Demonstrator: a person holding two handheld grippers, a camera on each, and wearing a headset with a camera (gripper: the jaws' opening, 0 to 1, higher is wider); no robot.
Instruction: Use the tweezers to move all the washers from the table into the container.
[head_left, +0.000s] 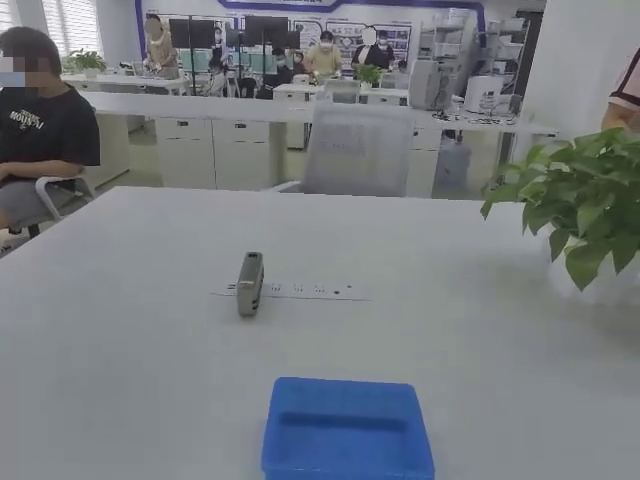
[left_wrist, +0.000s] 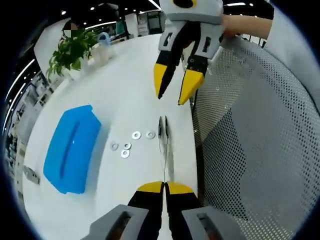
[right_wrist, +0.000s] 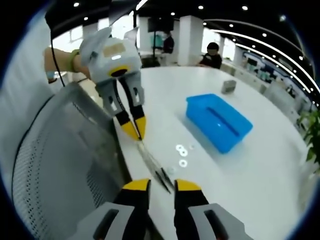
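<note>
My left gripper (left_wrist: 164, 186) is shut on the handle end of thin metal tweezers (left_wrist: 163, 142), held over the table's near edge. Their tips point at my right gripper (left_wrist: 172, 95), which is open a short way beyond them. In the right gripper view the tweezers (right_wrist: 154, 165) run from the left gripper (right_wrist: 134, 129) toward the open right gripper (right_wrist: 161, 186). Several small washers (left_wrist: 127, 146) lie loose on the white table just left of the tweezers; in the right gripper view the washers (right_wrist: 182, 152) are near its tips. The blue container (left_wrist: 70, 150) (right_wrist: 217, 120) (head_left: 347, 432) stands past them.
A grey mesh chair back (left_wrist: 250, 150) stands close against the table edge beside both grippers. A small grey device (head_left: 250, 282) and a flush power strip (head_left: 300, 290) lie mid-table. A potted plant (head_left: 585, 205) stands at the right. People sit at desks behind.
</note>
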